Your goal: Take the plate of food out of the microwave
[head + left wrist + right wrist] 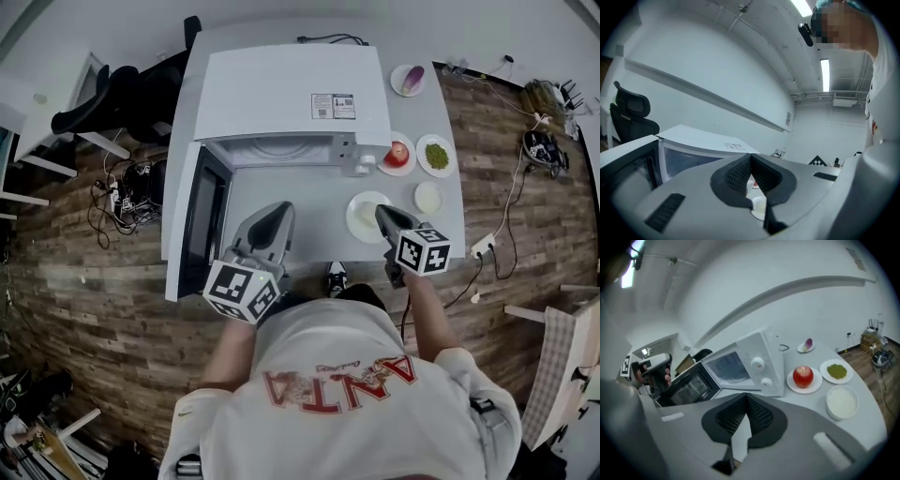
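Observation:
The white microwave (291,94) stands on the grey table (309,239) with its door (199,220) swung open to the left. A white plate of pale food (361,217) lies on the table in front of the microwave, at its right. My right gripper (382,212) hangs over that plate's right edge, jaws closed tip to tip with nothing gripped (745,397). My left gripper (279,208) hovers before the open cavity, also shut and empty (751,154). In the left gripper view, part of the plate (759,208) shows below the jaws.
To the right of the microwave (754,364) stand an apple on a plate (803,376), a plate of green food (836,371) and a white bowl (842,401). A plate with a purple onion (409,80) sits further back. The table's front edge is near my body.

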Demonstrator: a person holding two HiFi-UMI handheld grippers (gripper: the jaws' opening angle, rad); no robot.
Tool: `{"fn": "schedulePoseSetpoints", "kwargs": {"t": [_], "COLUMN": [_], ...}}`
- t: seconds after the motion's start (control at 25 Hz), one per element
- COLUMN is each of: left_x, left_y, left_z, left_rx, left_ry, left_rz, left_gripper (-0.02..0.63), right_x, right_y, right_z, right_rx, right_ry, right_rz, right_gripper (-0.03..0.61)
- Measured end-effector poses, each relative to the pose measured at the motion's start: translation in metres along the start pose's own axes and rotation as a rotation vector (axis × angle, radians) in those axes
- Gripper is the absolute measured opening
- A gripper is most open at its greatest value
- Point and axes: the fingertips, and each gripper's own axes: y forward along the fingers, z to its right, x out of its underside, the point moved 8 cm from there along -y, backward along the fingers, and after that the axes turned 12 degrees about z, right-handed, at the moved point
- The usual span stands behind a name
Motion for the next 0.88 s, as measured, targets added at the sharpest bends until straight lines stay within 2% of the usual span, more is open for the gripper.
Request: {"fn": "schedulePoseSetpoints", "kwargs": {"t": [0.24, 0.48, 0.68, 0.88], "left_x": [-0.024, -0.044, -0.057, -0.064], "left_y": [-0.007, -0.013, -0.021, -0.028], "left_z": [-0.008, -0.012, -0.015, -0.019], "left_rx": [-0.031, -0.036, -0.044, -0.053], "left_ry": [0.029, 0.067, 0.091, 0.097], "left_rz": [0.057, 0.089, 0.105, 0.118], "left_gripper": [0.009, 0.009, 0.009, 0.009], "right_x": [-0.062, -0.108, -0.13, -0.137], "right_y": [-0.002, -0.008, -0.013, -0.012], "right_z": [-0.058, -0.104, -0.123, -0.134], "right_rx": [-0.162, -0.265, -0.29, -0.296], "right_ry": [-0.185, -0.271, -0.306, -0.325], "right_rz": [0.159, 0.295, 0.408, 0.45], "right_gripper": [0.002, 0.002, 0.002, 0.002]}}
